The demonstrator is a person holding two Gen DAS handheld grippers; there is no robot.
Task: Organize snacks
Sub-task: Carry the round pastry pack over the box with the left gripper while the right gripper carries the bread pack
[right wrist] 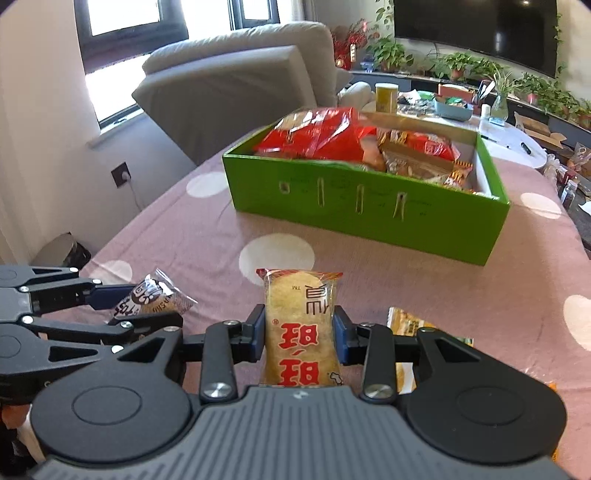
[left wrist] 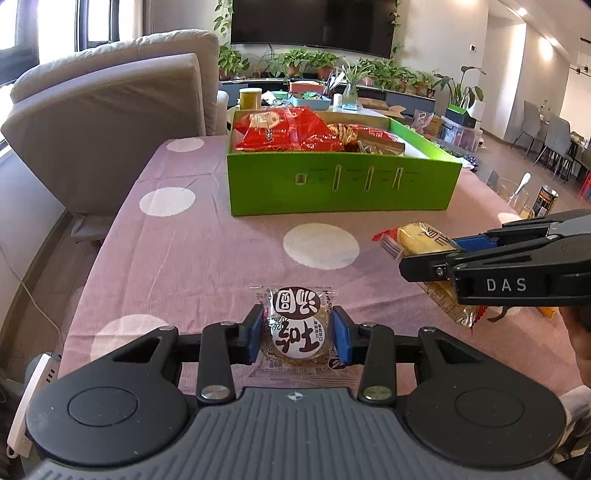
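Pink cloth with white dots (left wrist: 207, 254) is spread over the table, and a grey sofa (left wrist: 110, 110) and a dark television (left wrist: 314, 26) are seen behind it, with potted plants (left wrist: 295, 62) ranged below the screen.

At the left, the left gripper (left wrist: 299, 334) is closed on a round biscuit packet (left wrist: 295, 332), its blue pads pressed against both sides of the wrapper. Large dark Chinese characters on white and brown circles are printed on the packet; they are turned away from the camera and cannot be read with certainty. The packet is roughly round, so no clear long axis is shown; it is held low, just above the cloth at the near edge.

Further back, in the middle, a green box (left wrist: 343, 184) is set on the cloth, already filled with red snack bags (left wrist: 284, 129). Small print beside the slots in its front wall is too faint to be read.

At the right, the right gripper (right wrist: 299, 332) has its blue pads set against both sides of a long rice cracker packet (right wrist: 301, 325), with the jaws standing wide around it. Red Chinese characters, a black character and "TM" are printed on the yellow wrapper. Its long axis is pointed away from the camera, toward the box. "DAS" is lettered in white on the gripper's side. Another yellow packet (right wrist: 406, 325) is left lying on the cloth just beside it.
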